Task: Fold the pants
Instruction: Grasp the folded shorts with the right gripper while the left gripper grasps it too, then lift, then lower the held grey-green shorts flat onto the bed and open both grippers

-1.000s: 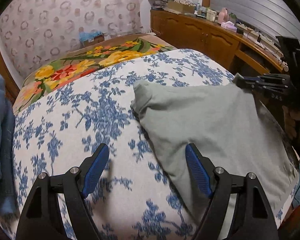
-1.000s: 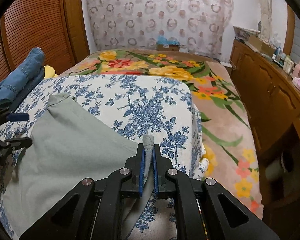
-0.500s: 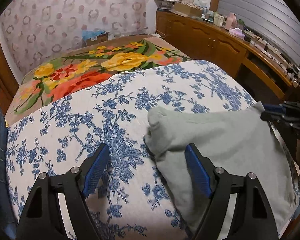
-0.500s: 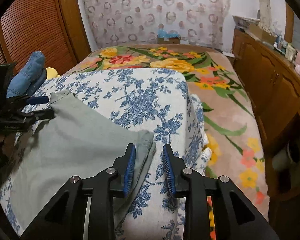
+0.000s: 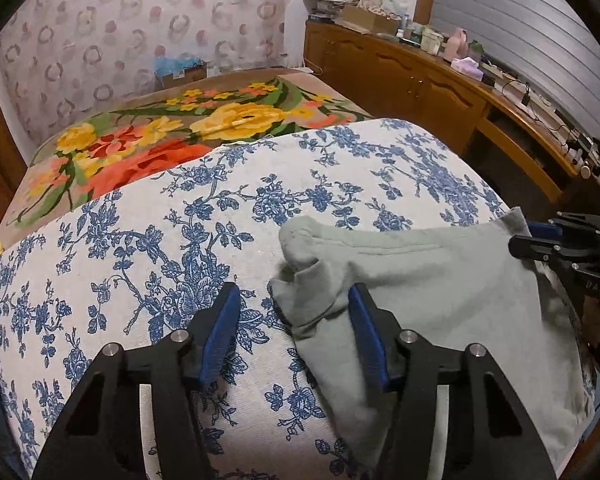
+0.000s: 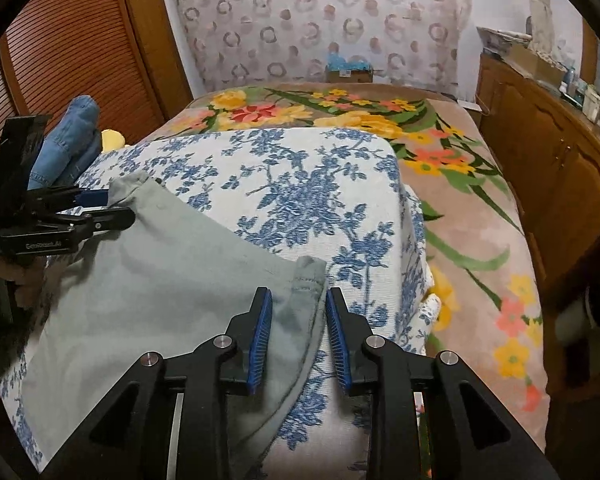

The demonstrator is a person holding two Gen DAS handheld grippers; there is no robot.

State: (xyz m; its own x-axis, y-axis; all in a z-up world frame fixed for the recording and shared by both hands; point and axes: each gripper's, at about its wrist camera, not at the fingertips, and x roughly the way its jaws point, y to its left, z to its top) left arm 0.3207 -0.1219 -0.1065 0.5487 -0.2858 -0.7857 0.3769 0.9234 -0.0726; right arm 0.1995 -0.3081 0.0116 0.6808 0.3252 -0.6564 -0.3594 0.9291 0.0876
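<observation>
one folded grey-green cotton pants (image 5: 440,292) lies on the blue-floral bed cover (image 5: 148,248); left claw (image 5: 294,332) and right claw (image 6: 299,334) both gape, holding nothing

Bare blue-flowered bedspread (image 5: 340,176) ahead of pants (image 5: 440,280), jeans pile (image 6: 66,136) left, cabinet (image 6: 548,152) right

Soft, even indoor light fills both fisheye views with only faint shadows (no glare), while straight lines bow toward the black vignette at every corner, and detail smears slightly from 12 to 3 o'clock.
</observation>
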